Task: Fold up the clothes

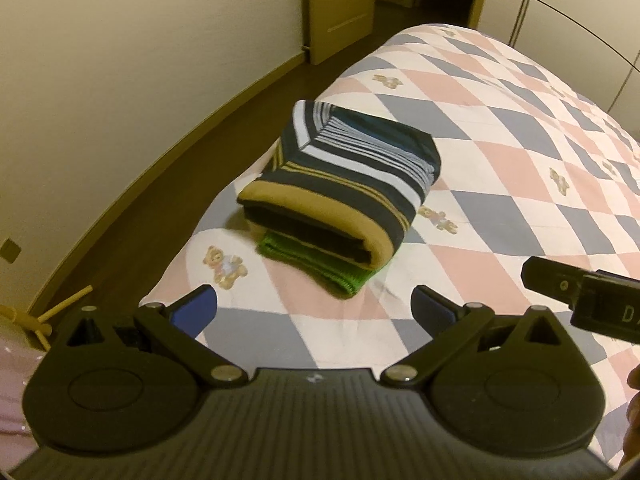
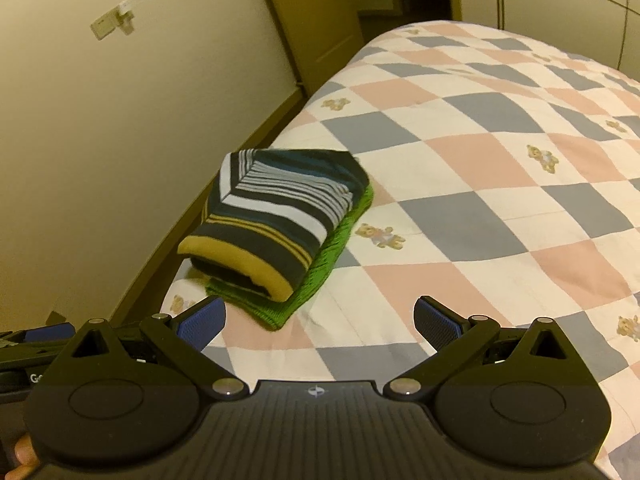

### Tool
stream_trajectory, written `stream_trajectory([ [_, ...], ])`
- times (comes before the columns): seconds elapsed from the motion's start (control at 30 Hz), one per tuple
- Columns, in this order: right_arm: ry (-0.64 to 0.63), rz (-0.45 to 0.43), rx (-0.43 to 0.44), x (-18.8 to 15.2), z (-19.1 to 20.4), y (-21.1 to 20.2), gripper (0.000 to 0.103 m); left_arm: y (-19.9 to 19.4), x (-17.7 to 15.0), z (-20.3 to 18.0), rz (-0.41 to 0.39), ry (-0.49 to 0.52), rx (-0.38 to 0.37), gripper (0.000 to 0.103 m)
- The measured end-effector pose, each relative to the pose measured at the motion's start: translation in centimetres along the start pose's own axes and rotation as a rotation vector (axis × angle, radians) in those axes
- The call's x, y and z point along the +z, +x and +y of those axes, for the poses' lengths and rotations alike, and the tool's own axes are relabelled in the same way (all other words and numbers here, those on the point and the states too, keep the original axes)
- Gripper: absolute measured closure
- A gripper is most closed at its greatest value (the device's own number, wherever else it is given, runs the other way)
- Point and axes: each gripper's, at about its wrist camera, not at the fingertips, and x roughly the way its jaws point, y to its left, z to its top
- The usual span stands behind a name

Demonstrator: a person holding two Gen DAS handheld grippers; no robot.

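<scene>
A folded striped garment (image 1: pixel 344 176), navy, white and mustard, lies on top of a folded green knit garment (image 1: pixel 320 264) near the left edge of the bed. Both show in the right wrist view: the striped one (image 2: pixel 276 216) and the green one (image 2: pixel 320 268). My left gripper (image 1: pixel 314 312) is open and empty, held above the quilt just short of the stack. My right gripper (image 2: pixel 320 324) is open and empty, also short of the stack and to its right. The right gripper's body (image 1: pixel 584 300) shows at the right edge of the left wrist view.
The bed carries a checked quilt (image 2: pixel 500 184) in pink, grey-blue and white with teddy bears. A cream wall (image 1: pixel 120 80) and dark floor (image 1: pixel 180 152) run along the bed's left side. A door (image 1: pixel 340 4) stands at the far end. A wooden stand (image 1: pixel 36 320) is at lower left.
</scene>
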Motion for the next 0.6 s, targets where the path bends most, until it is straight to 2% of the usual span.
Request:
stream_trajectory([
  [0.23, 0.016, -0.008, -0.002, 0.9, -0.3, 0.8, 0.000, 1.5, 1.2, -0.5, 0.002, 0.020, -0.012, 0.001],
  [0.6, 0.015, -0.001, 0.017, 2.0, 0.0, 2.2, 0.000, 3.2, 2.5, 0.6, -0.006, -0.010, 0.002, 0.001],
])
